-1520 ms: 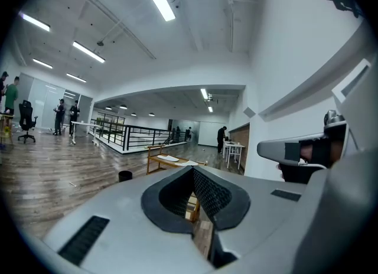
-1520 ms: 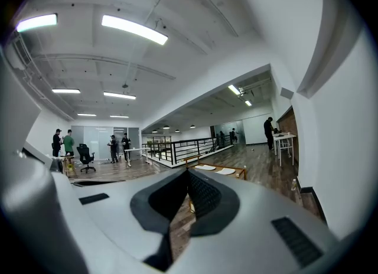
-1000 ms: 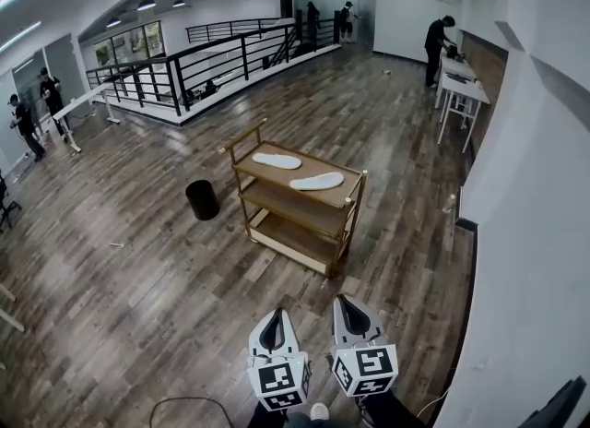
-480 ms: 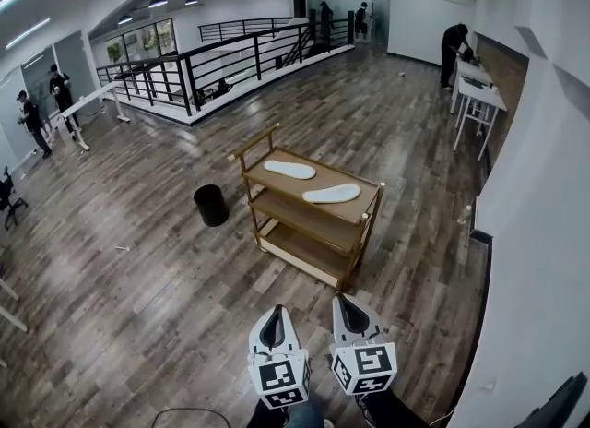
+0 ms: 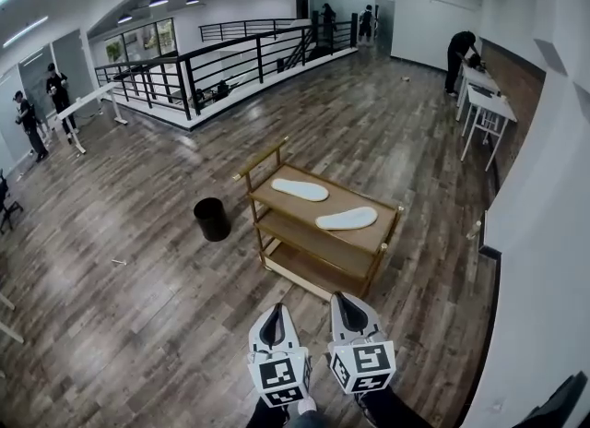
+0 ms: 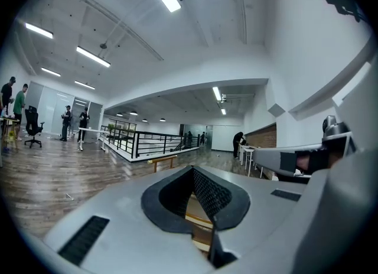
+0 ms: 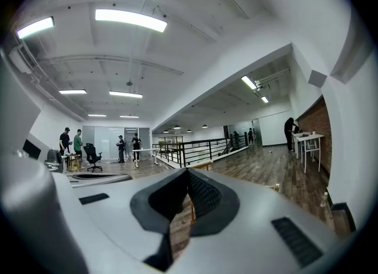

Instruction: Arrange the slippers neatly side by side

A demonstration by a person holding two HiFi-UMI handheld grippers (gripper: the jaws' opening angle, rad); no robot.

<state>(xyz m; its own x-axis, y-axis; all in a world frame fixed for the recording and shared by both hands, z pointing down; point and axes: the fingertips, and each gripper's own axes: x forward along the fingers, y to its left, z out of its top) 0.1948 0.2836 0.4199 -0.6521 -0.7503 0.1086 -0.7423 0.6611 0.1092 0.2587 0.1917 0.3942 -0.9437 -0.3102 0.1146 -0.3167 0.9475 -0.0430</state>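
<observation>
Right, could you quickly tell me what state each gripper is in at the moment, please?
The left gripper is shut, with nothing between its jaws.
The right gripper is shut too, also empty.

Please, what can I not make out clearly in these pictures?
- Far slipper and near slipper, head view: too small to tell sole from top.
- Cart lower shelves, head view: partly covered by its top shelf.
- Gripper views: slippers hidden behind the left gripper and right gripper themselves.

a three-shelf wooden cart [image 5: 318,205] on the plank floor [image 5: 138,306] — two white slippers [image 5: 300,190] lie apart on top
</observation>
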